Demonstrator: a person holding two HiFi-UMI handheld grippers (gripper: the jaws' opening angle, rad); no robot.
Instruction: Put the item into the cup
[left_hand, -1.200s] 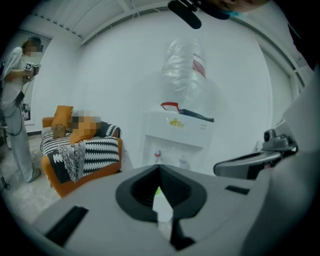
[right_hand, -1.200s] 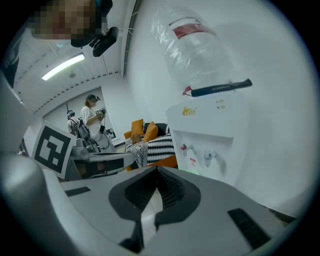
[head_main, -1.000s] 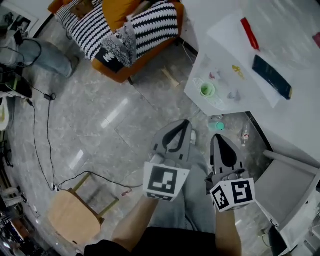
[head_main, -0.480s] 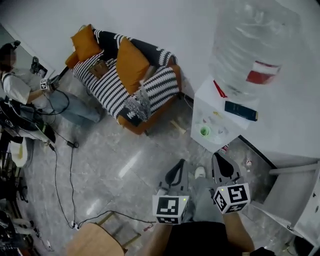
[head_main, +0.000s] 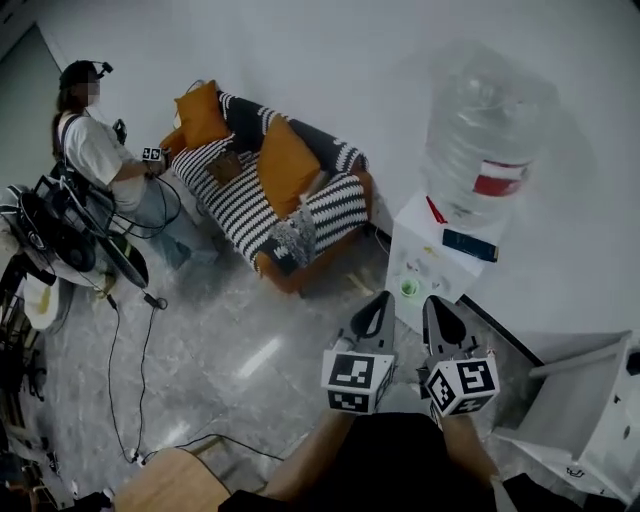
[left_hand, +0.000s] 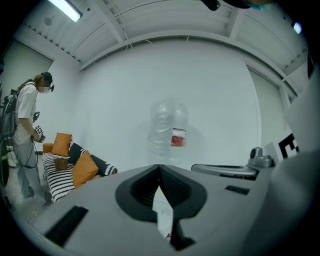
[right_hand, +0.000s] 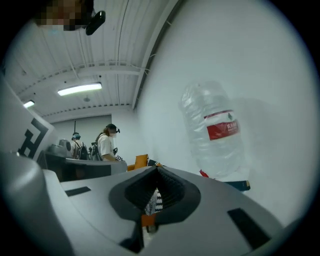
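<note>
A small green cup stands on the low white stand against the wall, with a few small items around it that are too small to tell apart. A big clear water bottle rises behind it and also shows in the left gripper view and the right gripper view. My left gripper and right gripper hang side by side in the air, short of the stand. Both are shut, with nothing between their jaws.
An orange sofa with striped cushions lines the wall to the left. A person with gear stands at far left. Cables trail over the grey floor. A wooden stool is at lower left, a white rack at right.
Both grippers have risen together, and the head view has lifted from the floor toward the wall. The stand with the cup now looks smaller and farther off. The jaws stayed shut.
</note>
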